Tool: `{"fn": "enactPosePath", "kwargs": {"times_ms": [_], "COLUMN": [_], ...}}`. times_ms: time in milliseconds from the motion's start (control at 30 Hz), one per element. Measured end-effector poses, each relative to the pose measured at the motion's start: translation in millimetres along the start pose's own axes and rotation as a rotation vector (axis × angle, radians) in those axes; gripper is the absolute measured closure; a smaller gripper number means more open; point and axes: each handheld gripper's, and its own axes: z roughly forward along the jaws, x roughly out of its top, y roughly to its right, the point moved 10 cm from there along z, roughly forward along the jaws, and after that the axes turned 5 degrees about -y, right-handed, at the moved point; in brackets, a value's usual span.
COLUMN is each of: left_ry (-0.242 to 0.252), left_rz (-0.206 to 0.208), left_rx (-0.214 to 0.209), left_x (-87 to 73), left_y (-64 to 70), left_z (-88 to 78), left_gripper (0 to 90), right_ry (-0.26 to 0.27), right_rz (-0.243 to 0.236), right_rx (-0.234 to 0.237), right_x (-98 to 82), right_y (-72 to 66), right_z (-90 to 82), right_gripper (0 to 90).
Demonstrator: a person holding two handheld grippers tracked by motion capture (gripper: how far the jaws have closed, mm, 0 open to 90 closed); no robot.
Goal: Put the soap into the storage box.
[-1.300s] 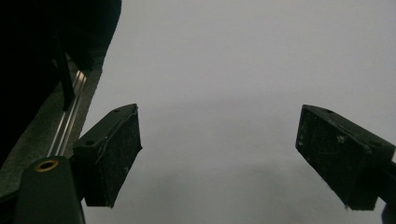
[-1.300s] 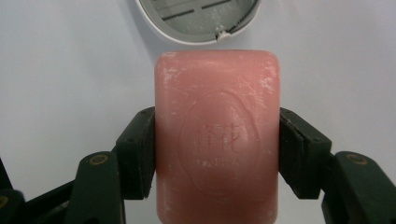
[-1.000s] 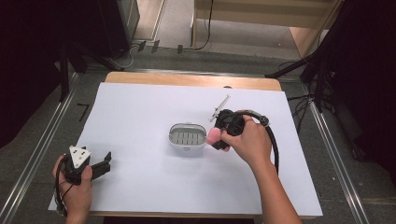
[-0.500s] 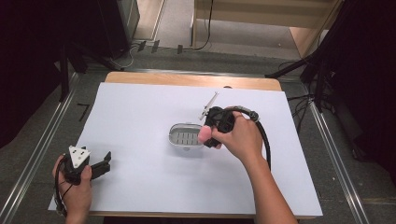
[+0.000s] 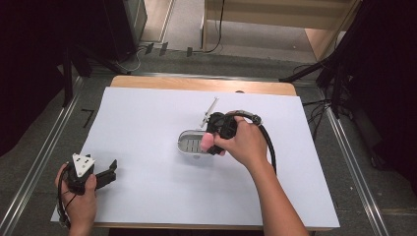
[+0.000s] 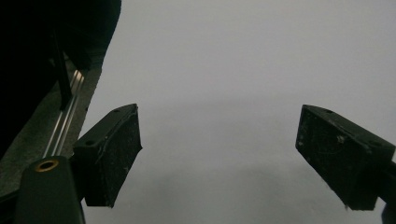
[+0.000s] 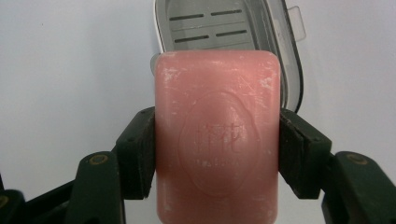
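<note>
The right hand-held gripper (image 7: 217, 154) pinches a pink soap bar (image 7: 217, 140) by its two long sides, both pads pressed flat against it. The bar hangs over the near end of the grey soap dish (image 7: 224, 28), which sits on the white table (image 5: 147, 118). The left hand-held gripper (image 6: 219, 158) rests at the table's near left corner, jaws spread wide with nothing between them.
</note>
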Motion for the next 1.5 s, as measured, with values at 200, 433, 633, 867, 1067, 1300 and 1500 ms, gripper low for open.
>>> {"fn": "enactPosePath", "kwargs": {"times_ms": [200, 433, 633, 867, 1067, 1300, 1500], "left_ry": [0.001, 0.0, -0.001, -0.004, -0.006, -0.008, -0.011], "left_rz": [-0.003, -0.004, -0.003, -0.005, -0.006, -0.008, -0.009], "left_rx": [-0.001, -0.001, -0.002, -0.006, -0.007, -0.007, -0.008], "left_x": [0.1, 0.1, 0.0, -0.2, -0.2, -0.2, -0.4], "left_y": [0.0, -0.1, -0.3, 0.0, -0.2, -0.1, -0.1], "left_z": [0.3, 0.2, 0.4, 0.5, 0.7, 1.3, 1.3], "left_gripper": [14.9, 14.9, 14.9, 14.9, 14.9, 14.9, 14.9], "right_ry": [-0.012, -0.023, -0.02, -0.03, -0.017, -0.037, -0.035], "right_rz": [-0.039, -0.075, -0.091, -0.111, -0.165, -0.174, -0.182], "right_rx": [-0.006, -0.001, 0.003, -0.002, -0.008, -0.006, -0.007], "right_x": [7.8, 17.9, 26.1, 33.7, 42.4, 42.3, 43.6], "right_y": [-2.5, -1.3, -0.7, 1.3, 1.8, 3.6, 5.0], "right_z": [4.7, 11.3, 14.2, 17.5, 19.1, 28.1, 29.6], "right_gripper": [38.6, 38.6, 38.6, 38.6, 38.6, 38.6, 38.6]}}
